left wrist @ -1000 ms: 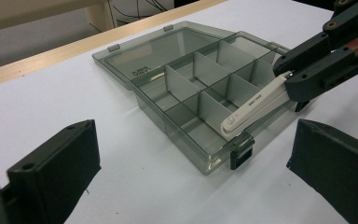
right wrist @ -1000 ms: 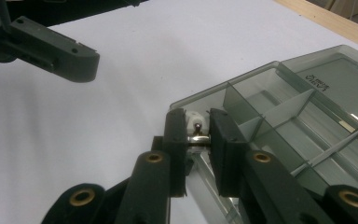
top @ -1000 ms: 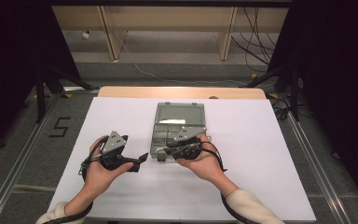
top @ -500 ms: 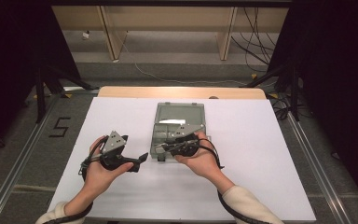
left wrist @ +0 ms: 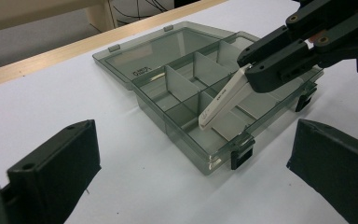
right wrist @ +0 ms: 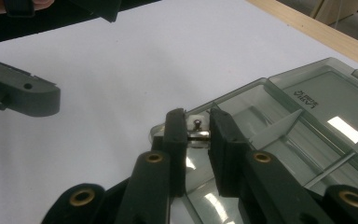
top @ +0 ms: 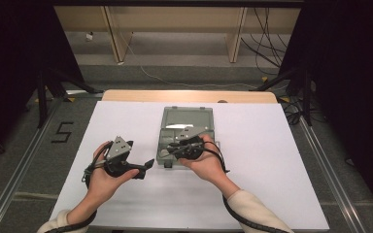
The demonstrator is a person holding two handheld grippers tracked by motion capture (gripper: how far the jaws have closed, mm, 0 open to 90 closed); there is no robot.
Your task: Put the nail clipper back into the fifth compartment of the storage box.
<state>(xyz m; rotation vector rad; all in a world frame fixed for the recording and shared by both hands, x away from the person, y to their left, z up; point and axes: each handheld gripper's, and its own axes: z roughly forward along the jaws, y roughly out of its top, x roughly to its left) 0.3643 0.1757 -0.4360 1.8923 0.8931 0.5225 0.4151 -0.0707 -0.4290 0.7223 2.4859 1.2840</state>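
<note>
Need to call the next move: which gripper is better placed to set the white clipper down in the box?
Right. The right gripper is shut on the white clipper, tip angled into the compartment box. The left gripper is open, beside the box on the table.

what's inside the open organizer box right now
The organizer box has grey dividers and looks bare, apart from the white nail clipper that the right gripper holds slanting into a front compartment. That gripper hides part of the far compartments.

My sleeves (top: 246, 206) were cream; each black hand-held gripper (top: 148, 164) carried a grey three-cornered plate (top: 118, 147), brass-ringed screw holes (right wrist: 82, 196) and a coiled black cable (top: 245, 219)
</note>
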